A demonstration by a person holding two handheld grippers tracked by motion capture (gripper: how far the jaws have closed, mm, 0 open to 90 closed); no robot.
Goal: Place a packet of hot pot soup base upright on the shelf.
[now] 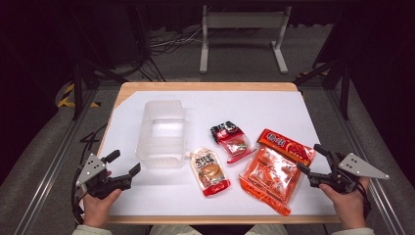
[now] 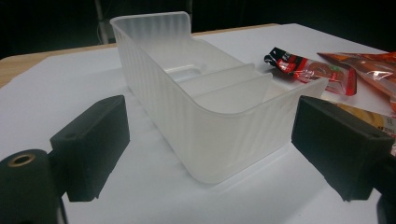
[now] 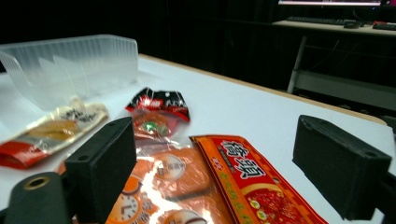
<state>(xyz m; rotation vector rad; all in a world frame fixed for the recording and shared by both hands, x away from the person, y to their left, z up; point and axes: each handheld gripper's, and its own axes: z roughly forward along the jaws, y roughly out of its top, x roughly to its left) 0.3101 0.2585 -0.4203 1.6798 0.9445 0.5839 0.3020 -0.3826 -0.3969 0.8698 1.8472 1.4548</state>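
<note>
- High view: clear plastic bin (image 1: 162,133) on white table sheet (image 1: 274,105), left of centre; nothing inside.
- Four snack/sauce packs loose on sheet, right of bin: beige-and-red sauce pouch (image 1: 210,172) just beside bin's near right corner, small black-and-red packet (image 1: 230,139) further back, large clear pack of orange pouches (image 1: 268,177), flat red pack (image 1: 286,146) overlapping its far edge.
- Left gripper (image 1: 124,167) near front-left corner, jaws spread, nothing between; pointed at bin's near end, short of touching.
- Left gripper view: bin's rounded near wall (image 2: 224,135) sits between the jaw tips but further out, no contact. Inner dividers visible, compartments bare.
- Right gripper (image 1: 312,157) at front right, jaws spread, nothing held; tips just beside right edge of flat red pack.
- Right gripper view: flat red pack (image 3: 252,182) and orange pouches (image 3: 173,186) lie low between the jaws, pads not on them.
- Judgement: likely packing packs into bin. Progress nil: zero packs in, four left.
- Probable next: right takes flat red pack, left steadies bin.
</note>
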